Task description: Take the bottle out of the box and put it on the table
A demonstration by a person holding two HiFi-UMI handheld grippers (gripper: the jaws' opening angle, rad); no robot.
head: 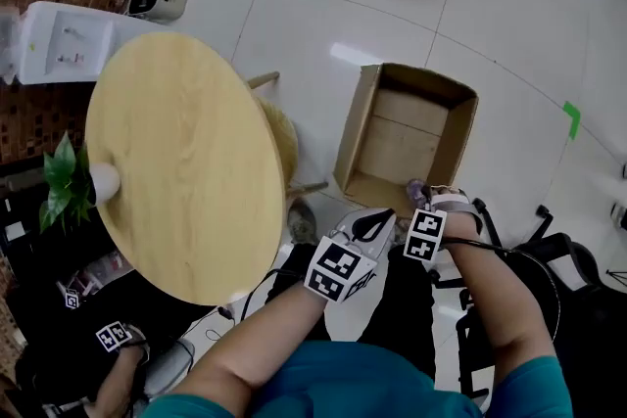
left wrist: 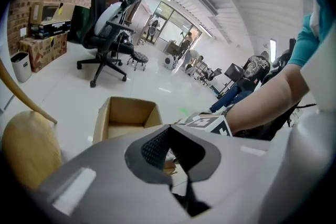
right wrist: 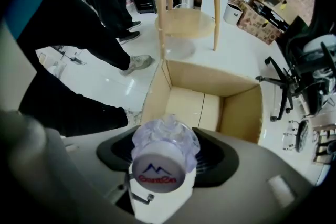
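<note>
one upright bottle [right wrist: 164,150] sits clamped in your right hand-held gripper [head: 429,201] over the box [head: 355,127], with the counter [head: 186,162] at frame left.

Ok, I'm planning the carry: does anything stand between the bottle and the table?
Mostly no. The left gripper sits beside the bottle, held in the right gripper, on the side toward the table, so it should move clear. A stool stands between box and table, but looks lower than the tabletop.

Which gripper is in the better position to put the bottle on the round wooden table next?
Right. The right gripper holds the clear plastic bottle with a white cap; the left gripper is empty.
</note>
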